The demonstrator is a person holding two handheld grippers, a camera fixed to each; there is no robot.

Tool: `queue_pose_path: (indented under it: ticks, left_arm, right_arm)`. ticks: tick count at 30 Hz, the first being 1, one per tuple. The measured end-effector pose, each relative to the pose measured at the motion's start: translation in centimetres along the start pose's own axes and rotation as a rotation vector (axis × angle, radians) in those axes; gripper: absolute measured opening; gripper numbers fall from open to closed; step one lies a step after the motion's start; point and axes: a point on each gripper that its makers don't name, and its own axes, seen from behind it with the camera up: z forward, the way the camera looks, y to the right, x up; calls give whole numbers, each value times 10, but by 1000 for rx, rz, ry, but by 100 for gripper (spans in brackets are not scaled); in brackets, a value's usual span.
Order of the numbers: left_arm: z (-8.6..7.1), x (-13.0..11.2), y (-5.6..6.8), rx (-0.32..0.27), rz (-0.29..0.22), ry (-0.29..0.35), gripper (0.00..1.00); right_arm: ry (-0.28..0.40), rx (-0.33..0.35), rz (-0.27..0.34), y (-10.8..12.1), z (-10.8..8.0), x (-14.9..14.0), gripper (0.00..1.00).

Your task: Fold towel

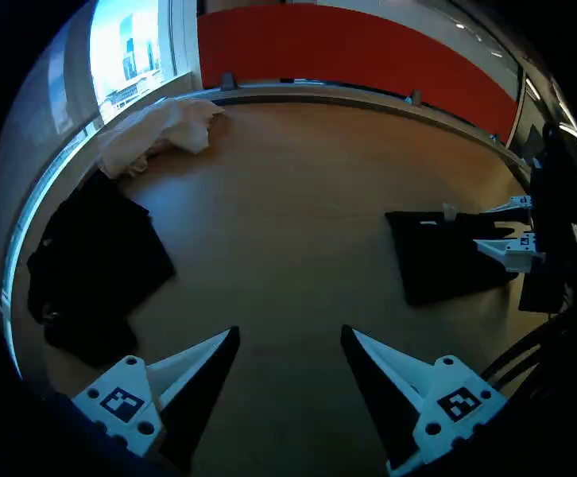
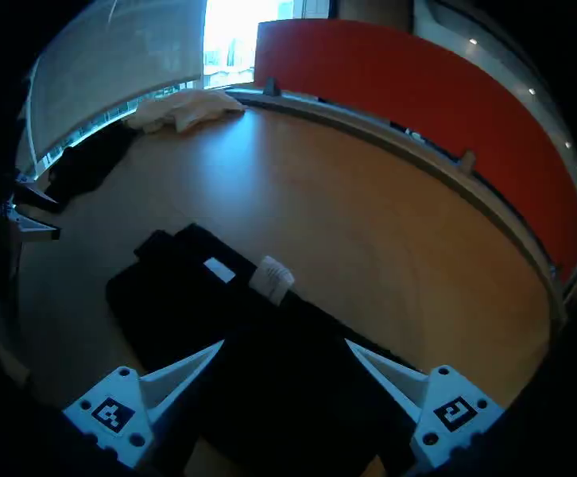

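Left gripper view takes in the whole scene from farther back: the black towel (image 1: 439, 258) lies flat at the right of the frame on the wooden table (image 1: 288, 207). The right gripper (image 1: 481, 228) reaches in over the towel's right edge. A pile of dark cloth (image 1: 98, 254) sits at the left, well apart from the towel, and a pale cloth (image 1: 157, 131) lies at the upper left by the window (image 1: 129, 56).

Right gripper view shows the towel close up, spread across the lower middle of the frame. Here it is a dark rectangle with a white tag (image 2: 273, 280) sticking up from its upper edge. A red panel (image 2: 447, 103) curves along the table's far side at the upper right.

The left gripper (image 1: 288, 330) hovers over bare wood with its fingers spread wide and nothing between them. The right gripper's fingers are also parted, with the towel lying below them. Whether their tips touch the cloth I cannot tell.
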Motion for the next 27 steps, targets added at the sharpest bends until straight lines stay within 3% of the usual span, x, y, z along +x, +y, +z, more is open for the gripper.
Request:
queue_pose_path:
  ticks: [27]
  left_arm:
    - [1, 2, 2, -7, 9, -2, 94]
  right_arm:
    - [27, -46, -29, 28, 11, 36, 97]
